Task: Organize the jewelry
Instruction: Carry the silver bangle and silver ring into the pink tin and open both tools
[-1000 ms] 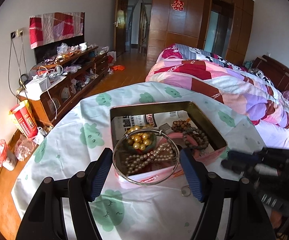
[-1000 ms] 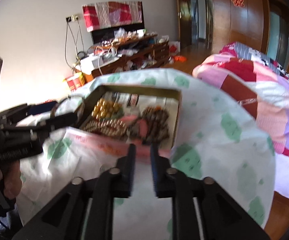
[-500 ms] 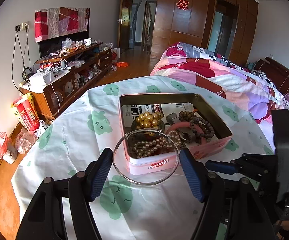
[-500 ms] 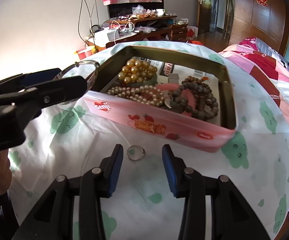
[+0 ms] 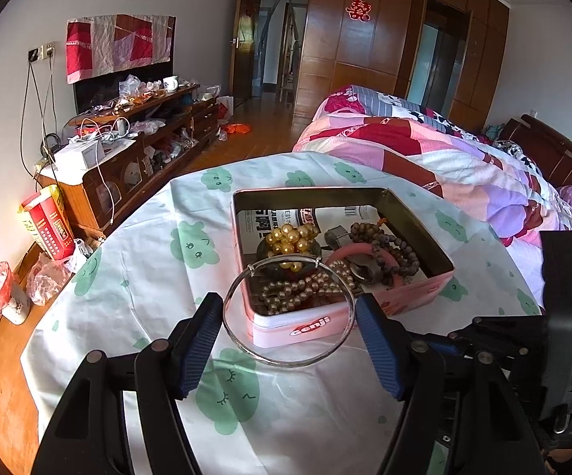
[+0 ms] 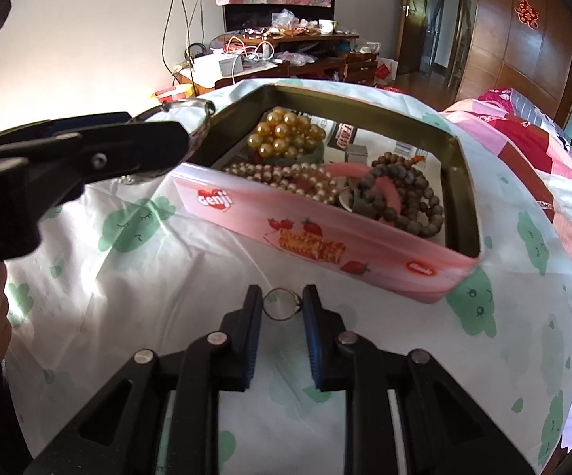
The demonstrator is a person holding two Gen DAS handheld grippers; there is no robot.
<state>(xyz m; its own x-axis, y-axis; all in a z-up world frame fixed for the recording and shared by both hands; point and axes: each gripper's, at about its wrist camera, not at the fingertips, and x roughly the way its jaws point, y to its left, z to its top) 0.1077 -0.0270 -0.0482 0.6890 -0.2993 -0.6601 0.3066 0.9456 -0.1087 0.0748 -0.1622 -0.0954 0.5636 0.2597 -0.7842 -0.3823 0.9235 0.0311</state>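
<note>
A pink biscuit tin sits open on the cloud-print tablecloth, holding gold pearls, a pearl strand, a pink bangle and dark wooden beads. My left gripper is shut on a thin silver bangle and holds it level just before the tin's near left corner. In the right wrist view a small metal ring lies on the cloth in front of the tin. My right gripper is closing on it, with both pads against the ring's sides.
The table's cloth drops off at the left above the wooden floor. A cluttered low cabinet stands by the far wall, with a bed under a patchwork quilt to the right. The right gripper's black body sits close beside my left one.
The right gripper came down toward the cloth, spread its jaws around the small ring, then narrowed them onto it. The left gripper kept the bangle and barely moved.
</note>
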